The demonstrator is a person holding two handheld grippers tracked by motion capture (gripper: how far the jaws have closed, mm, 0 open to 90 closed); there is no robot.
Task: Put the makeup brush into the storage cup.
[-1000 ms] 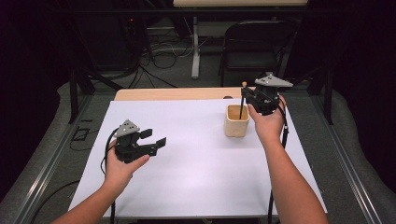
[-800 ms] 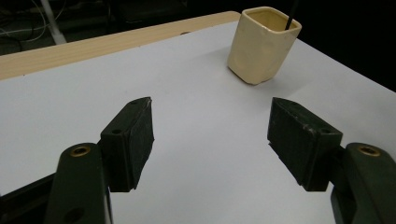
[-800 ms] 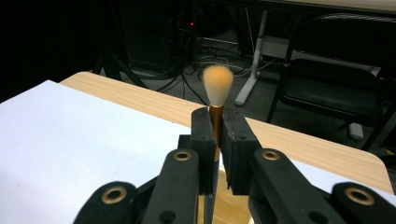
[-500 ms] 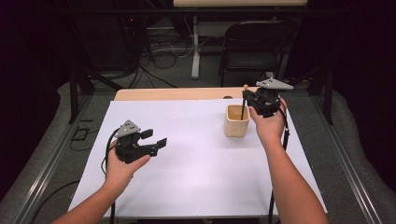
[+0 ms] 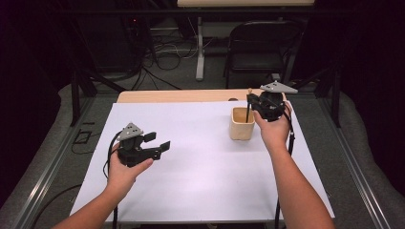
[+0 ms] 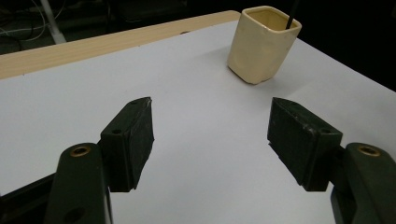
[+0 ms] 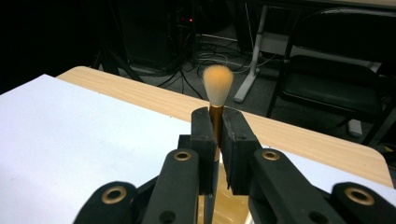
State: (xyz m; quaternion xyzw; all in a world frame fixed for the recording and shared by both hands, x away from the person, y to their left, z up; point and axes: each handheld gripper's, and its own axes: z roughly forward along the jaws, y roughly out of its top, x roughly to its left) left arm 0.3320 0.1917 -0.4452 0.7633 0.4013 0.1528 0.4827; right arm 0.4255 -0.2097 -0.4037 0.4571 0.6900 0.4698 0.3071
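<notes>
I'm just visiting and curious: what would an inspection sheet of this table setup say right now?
Surface: white sheet covers a wooden table; the wood shows along the far edge.
Job's things: cream cup upright on the sheet; brush held bristles up, its dark handle reaching down into the cup.
Clutter: nothing seen.
Grippers: left gripper open, holding nothing, above the sheet; right gripper shut on the brush above the cup.
Cables: a black cable trails from the left gripper; loose wires lie on the floor beyond the table.
Surroundings: black chair behind the table; dark room.
</notes>
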